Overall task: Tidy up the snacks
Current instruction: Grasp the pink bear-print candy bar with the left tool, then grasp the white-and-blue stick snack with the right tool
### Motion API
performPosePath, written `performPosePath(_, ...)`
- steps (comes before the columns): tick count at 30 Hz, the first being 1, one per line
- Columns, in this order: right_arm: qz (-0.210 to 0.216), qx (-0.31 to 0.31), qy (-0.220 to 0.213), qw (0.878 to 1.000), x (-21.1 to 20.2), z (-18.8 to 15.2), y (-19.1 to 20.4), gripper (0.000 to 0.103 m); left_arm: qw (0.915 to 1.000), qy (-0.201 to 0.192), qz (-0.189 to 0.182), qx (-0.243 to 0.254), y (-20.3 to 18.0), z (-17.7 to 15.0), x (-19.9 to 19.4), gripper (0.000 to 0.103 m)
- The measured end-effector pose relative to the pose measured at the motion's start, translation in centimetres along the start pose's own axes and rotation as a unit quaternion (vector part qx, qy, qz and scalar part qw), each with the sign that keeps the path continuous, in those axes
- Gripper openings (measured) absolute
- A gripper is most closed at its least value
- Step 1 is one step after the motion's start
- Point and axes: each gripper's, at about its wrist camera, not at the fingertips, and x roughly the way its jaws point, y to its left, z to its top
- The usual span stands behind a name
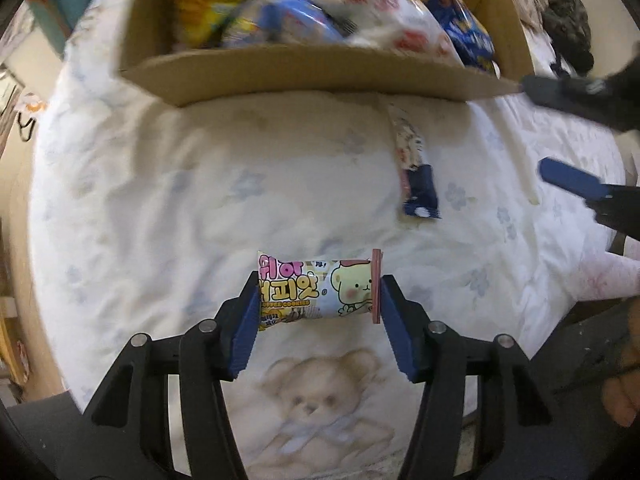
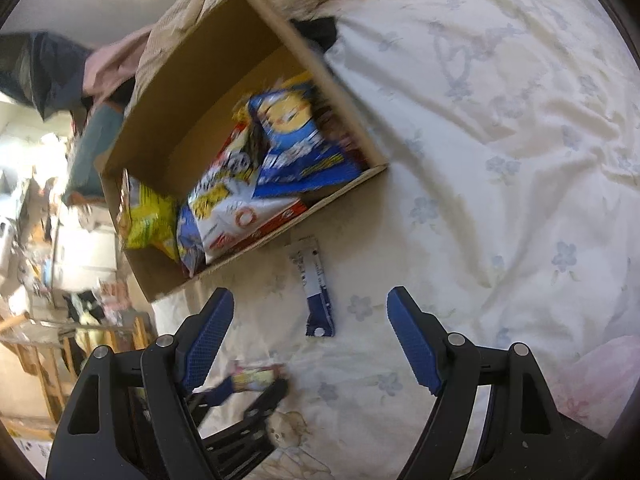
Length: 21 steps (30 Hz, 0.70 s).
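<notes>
On the bedspread, 2 snack packets, 1 box

1. In the left wrist view, the snack bags inside the cardboard box are smearing with motion blur, so their printing is not readable.
2. The box's far end is running off the top edge of that frame.
3. The right gripper is entering from the right edge, its body cut off and blurred.
4. At the lower right edge, part of a hand is showing, mostly out of frame.
5. In the right wrist view, the left gripper is appearing at the lower left, blurred and partly hidden behind a finger of the right gripper.
6. The cookie packet between its pads is too blurred to read there.
</notes>
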Motion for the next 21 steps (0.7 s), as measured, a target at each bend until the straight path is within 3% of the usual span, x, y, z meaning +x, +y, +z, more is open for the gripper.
performPosePath(7, -0.078, -0.077, 0.050, 0.993, 5.5, 0.1, 3.5, 0.081, 0.9957, -0.030, 0.001, -0.087, 5.4, -1.0, -4.5, 0.053)
performPosePath(13, -0.125, -0.114, 0.083, 0.982, 9.6, -0.6, 4.6, 0.073, 0.9938, -0.043, 0.027, -0.099, 7.1, -0.5, -5.2, 0.053)
performPosePath(17, -0.144, -0.133, 0.077, 0.978, 10.6, -0.7, 4.8, 0.070, 0.9929, -0.045, 0.032, -0.105, 6.8, 0.1, -4.2, 0.053)
performPosePath(21, -0.167, -0.159, 0.072, 0.970, 10.6, -1.0, 5.0, 0.044, 0.9925, -0.048, 0.036, -0.106, 5.7, 0.8, -3.1, 0.053)
